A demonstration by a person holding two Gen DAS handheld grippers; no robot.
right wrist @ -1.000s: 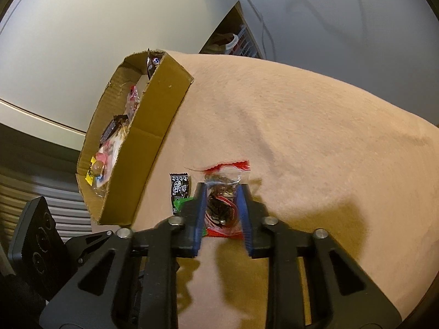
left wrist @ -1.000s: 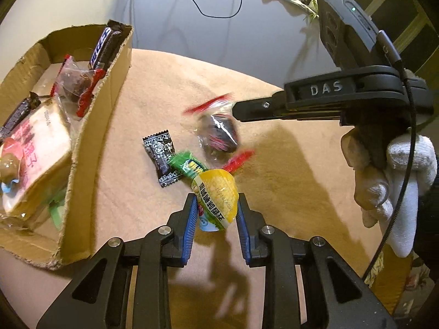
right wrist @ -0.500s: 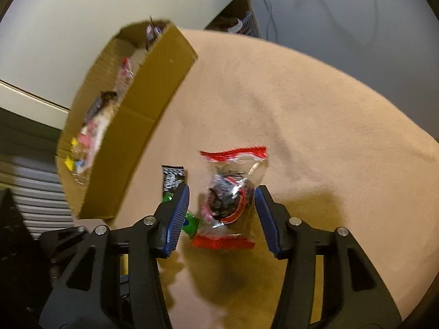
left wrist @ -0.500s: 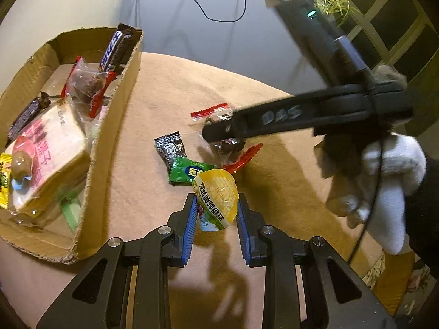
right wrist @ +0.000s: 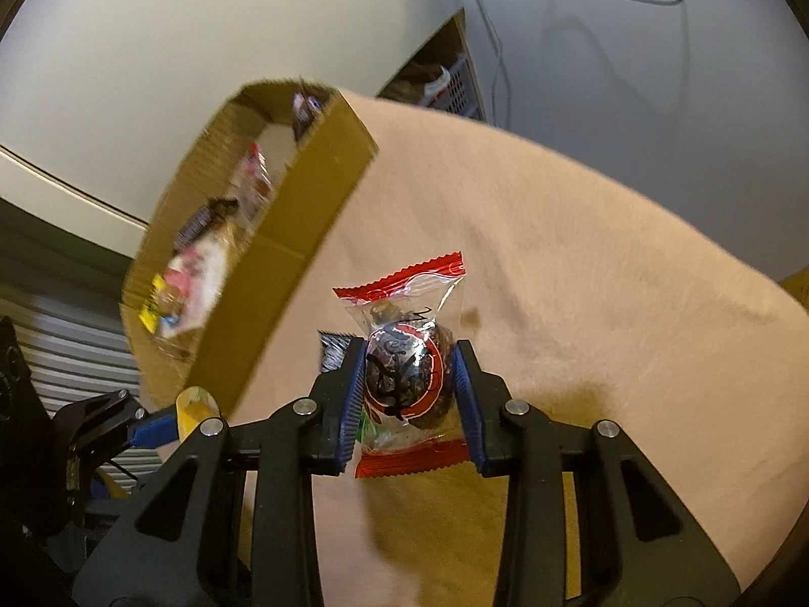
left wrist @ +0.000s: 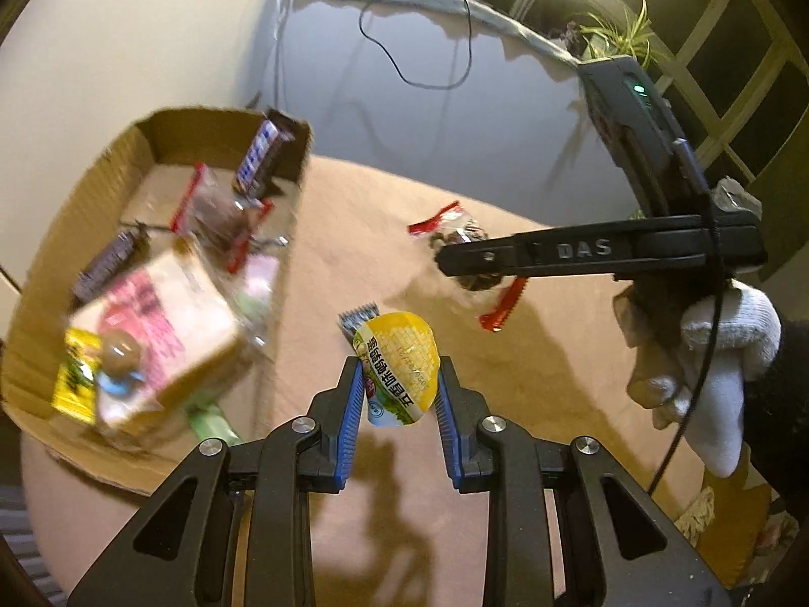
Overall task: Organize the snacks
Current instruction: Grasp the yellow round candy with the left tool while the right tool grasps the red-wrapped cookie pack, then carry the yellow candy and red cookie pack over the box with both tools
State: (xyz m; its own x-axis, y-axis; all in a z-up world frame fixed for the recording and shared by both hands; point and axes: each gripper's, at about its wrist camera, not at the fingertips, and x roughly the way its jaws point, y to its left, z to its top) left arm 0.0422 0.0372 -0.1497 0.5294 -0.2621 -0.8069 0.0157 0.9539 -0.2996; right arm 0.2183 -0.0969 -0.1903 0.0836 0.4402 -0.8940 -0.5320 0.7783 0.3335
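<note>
My left gripper [left wrist: 399, 365] is shut on a yellow jelly cup [left wrist: 404, 354], held above the tan tabletop [left wrist: 546, 384] just right of the cardboard box [left wrist: 202, 119]. My right gripper [right wrist: 409, 349] has a dark round snack in a clear, red-ended wrapper [right wrist: 407, 379] between its fingers. Its jaws are closing and both blue pads touch the wrapper's sides. From the left wrist view the right gripper [left wrist: 445, 258] reaches in from the right, with the wrapped snack [left wrist: 467, 232] at its tip. The left gripper [right wrist: 194, 404] shows at the right wrist view's lower left.
The box [right wrist: 283, 273] holds a pink bread pack [left wrist: 151, 313], a chocolate bar [left wrist: 260, 157] and other wrapped snacks. A small black sachet [left wrist: 359, 316] lies on the table behind the cup. A gloved hand [left wrist: 718, 354] grips the right tool. Cables hang on the wall.
My left gripper has risen with the jelly cup and drawn nearer the box. My right gripper opened wide off the wrapped snack, then narrowed again around its round middle.
</note>
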